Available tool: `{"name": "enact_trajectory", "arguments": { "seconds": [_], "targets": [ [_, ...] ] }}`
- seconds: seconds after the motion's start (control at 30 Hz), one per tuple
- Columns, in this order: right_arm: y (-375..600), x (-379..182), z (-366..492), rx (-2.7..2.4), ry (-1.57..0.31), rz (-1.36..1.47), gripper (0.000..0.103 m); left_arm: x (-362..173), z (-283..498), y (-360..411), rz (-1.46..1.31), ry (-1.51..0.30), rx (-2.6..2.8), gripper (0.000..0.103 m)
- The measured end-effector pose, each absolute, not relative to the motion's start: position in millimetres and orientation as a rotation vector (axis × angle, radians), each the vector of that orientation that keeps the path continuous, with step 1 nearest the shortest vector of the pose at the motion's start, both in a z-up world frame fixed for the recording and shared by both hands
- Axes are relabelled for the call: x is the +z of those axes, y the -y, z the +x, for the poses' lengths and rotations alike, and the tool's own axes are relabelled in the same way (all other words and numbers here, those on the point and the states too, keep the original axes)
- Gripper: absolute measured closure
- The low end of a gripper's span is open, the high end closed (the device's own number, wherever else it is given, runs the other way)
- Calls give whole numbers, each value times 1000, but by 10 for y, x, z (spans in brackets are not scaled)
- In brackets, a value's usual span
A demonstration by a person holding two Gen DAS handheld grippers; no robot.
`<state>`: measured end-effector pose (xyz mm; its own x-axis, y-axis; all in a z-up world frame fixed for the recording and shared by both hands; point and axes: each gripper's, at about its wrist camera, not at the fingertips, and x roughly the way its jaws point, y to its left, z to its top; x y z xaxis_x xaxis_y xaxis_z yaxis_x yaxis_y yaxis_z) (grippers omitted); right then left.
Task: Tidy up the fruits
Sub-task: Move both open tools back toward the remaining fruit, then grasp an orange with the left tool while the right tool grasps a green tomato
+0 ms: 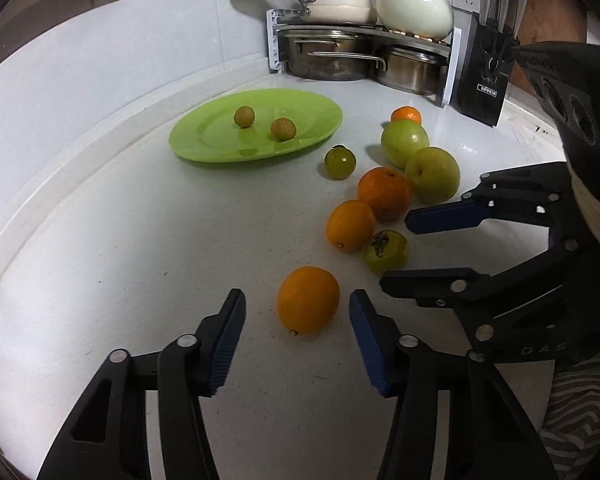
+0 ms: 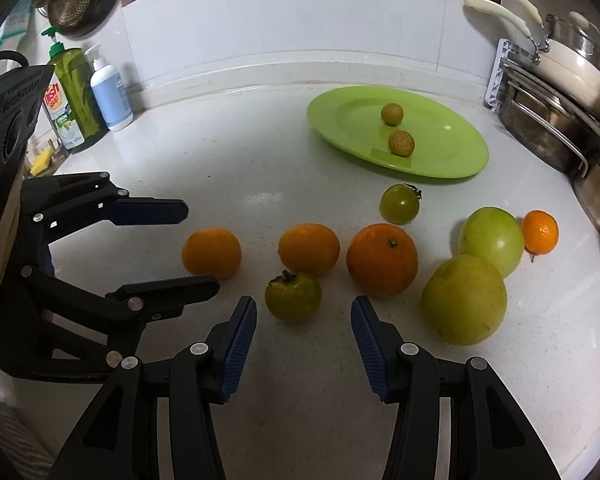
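Reading "OPPEIN" on the knife block point(image 1: 485, 80) at two o'clock; left gripper point(image 1: 297, 312) wide around an orange point(image 1: 308, 299), right gripper point(image 2: 304, 320) wide by a persimmon point(image 2: 293, 294).

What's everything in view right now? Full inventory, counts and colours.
plate: 1, green, back of counter
small round fruits: 2, yellow-brown, on plate
oranges: 3, orange, counter row
mandarin: 1, orange, far right
large green fruits: 2, yellow-green, right
green tomato: 1, before plate
green persimmon: 1, front
pots and pans: several, steel and cream, rack
knife block: 1, black
bottles: 2, green, white
left tool: open, around an orange
right tool: open, by persimmon
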<state>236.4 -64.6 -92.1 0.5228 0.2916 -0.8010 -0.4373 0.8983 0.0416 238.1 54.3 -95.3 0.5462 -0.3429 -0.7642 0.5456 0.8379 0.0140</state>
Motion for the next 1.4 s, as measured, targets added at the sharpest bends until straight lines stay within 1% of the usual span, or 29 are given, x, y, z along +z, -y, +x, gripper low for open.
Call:
{"name": "enact_trajectory", "arguments": {
  "seconds": [0.07, 0.13, 0.23, 0.27, 0.33, 0.4, 0.87, 1.4],
  "targets": [
    [636, -932, 2386, 443, -925, -173, 54, -959, 2399, -546, 249, -848, -539, 58],
    [627, -946, 2416, 453, -931, -171, 58, -967, 2412, -540, 237, -857, -547, 61],
    [603, -963, 2437, 465, -935, -170, 60, -975, 2423, -532, 230, -865, -550, 69],
    [597, -970, 2438, 467, -934, -173, 61, -974, 2424, -534, 225, -867, -551, 69],
    [587, -982, 2443, 473, -939, -174, 69, -971, 2424, -534, 218, -870, -549, 69],
    [586, -996, 2444, 477, -945, -170, 71, -969, 2420, -532, 215, -871, -546, 69],
    [660, -918, 2380, 473, -925, -145, 72, -861, 2339, -556, 182, -846, -525, 69],
    [838, -449, 2321, 435, -808, -86, 72, -348, 2257, -505, 121, -727, -479, 69]
  ]
}}
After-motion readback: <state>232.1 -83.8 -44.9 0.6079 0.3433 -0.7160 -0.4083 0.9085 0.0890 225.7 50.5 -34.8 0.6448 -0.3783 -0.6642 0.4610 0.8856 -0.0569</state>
